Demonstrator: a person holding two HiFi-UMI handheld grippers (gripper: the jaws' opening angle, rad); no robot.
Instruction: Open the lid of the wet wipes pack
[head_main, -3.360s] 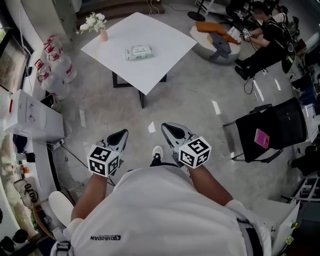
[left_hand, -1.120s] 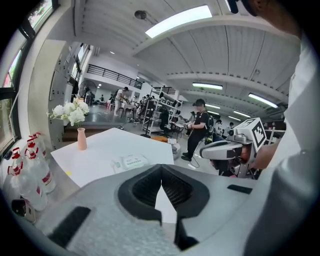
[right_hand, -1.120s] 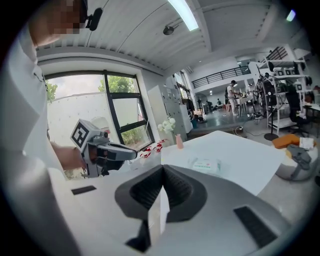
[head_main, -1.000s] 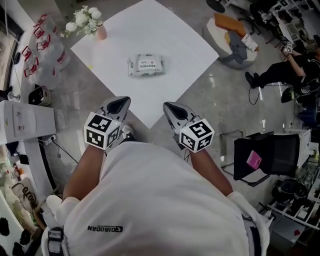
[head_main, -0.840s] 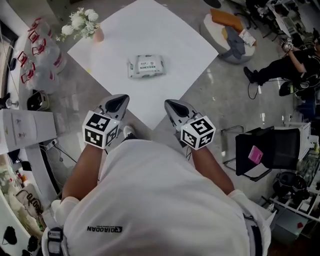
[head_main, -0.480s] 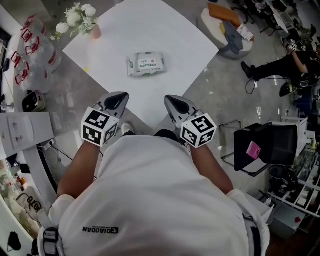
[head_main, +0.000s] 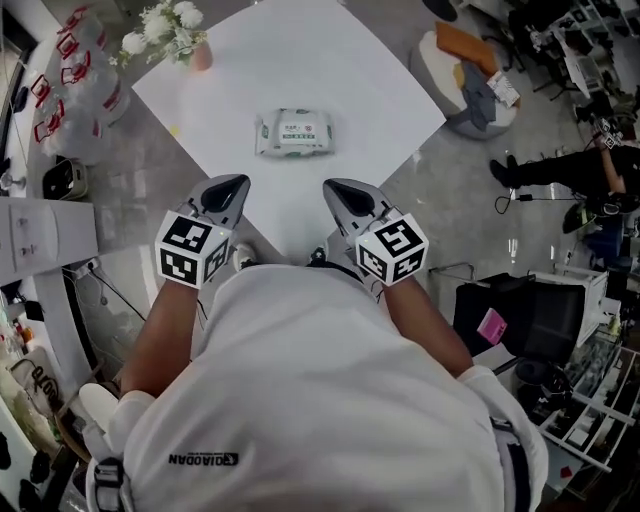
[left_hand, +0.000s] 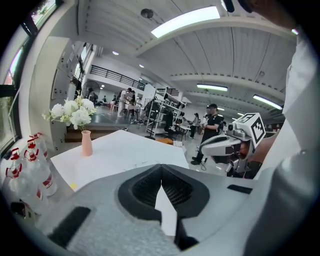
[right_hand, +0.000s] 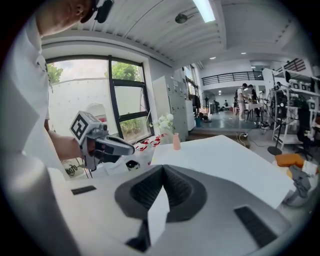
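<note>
The wet wipes pack (head_main: 293, 133) lies flat near the middle of the white table (head_main: 300, 55), white and green, lid down. My left gripper (head_main: 238, 181) and right gripper (head_main: 330, 185) hover side by side over the table's near corner, short of the pack and touching nothing. Both are shut with nothing in them. In the left gripper view the left gripper (left_hand: 161, 166) shows its jaws meeting at the tip, and so does the right gripper (right_hand: 163, 167) in its own view. The pack is hidden behind the gripper bodies in both gripper views.
A pink vase with white flowers (head_main: 172, 28) stands at the table's far left corner. Bags with red handles (head_main: 70, 95) and a white box (head_main: 40, 232) lie to the left. A black chair (head_main: 530, 312), a round cushion (head_main: 470, 70) and a seated person (head_main: 590, 170) are at the right.
The person has walked up to the table. The pack and table now lie closer, and both grippers have come over the table's near corner, still shut.
</note>
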